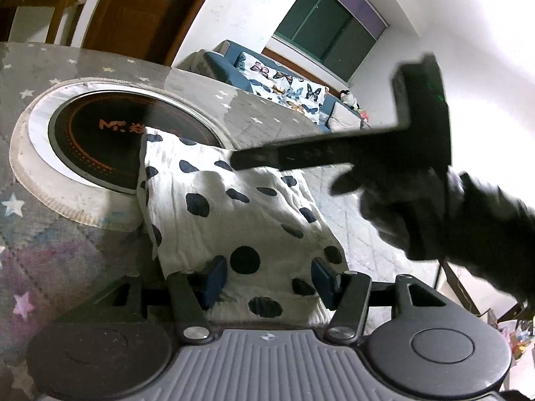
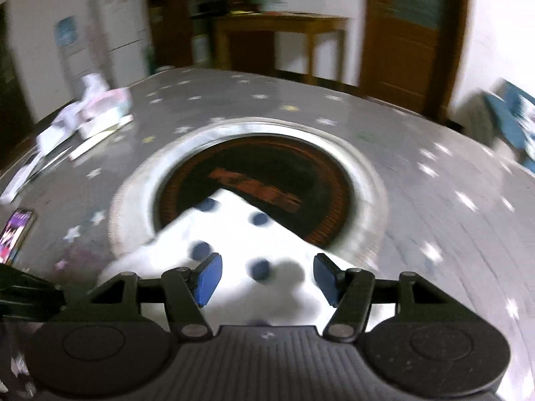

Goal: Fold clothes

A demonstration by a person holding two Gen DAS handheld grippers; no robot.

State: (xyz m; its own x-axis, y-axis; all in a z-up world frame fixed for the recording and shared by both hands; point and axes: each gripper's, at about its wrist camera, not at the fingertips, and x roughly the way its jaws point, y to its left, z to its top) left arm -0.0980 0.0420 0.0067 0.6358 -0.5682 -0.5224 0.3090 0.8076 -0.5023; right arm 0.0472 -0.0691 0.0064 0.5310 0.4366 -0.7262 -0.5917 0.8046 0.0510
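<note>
A white garment with dark dots (image 1: 234,207) lies folded into a rough rectangle on the grey star-patterned tablecloth (image 1: 50,250), its far corner over the round hob. My left gripper (image 1: 269,280) stands open at the garment's near edge; the cloth lies flat between and below the blue pads (image 1: 214,279), which do not pinch it. From the right, my right gripper (image 1: 260,160), held by a dark-gloved hand (image 1: 434,214), reaches over the garment. The right wrist view is blurred: there the right gripper (image 2: 267,277) is open above the dotted garment (image 2: 240,234), with nothing gripped.
A round black hob (image 2: 254,173) with a pale ring is set in the table's middle. Papers and boxes (image 2: 93,107) and a phone (image 2: 15,234) lie at the table's left. A sofa with a butterfly cover (image 1: 284,83) stands beyond, as do a wooden side table (image 2: 281,23) and a door.
</note>
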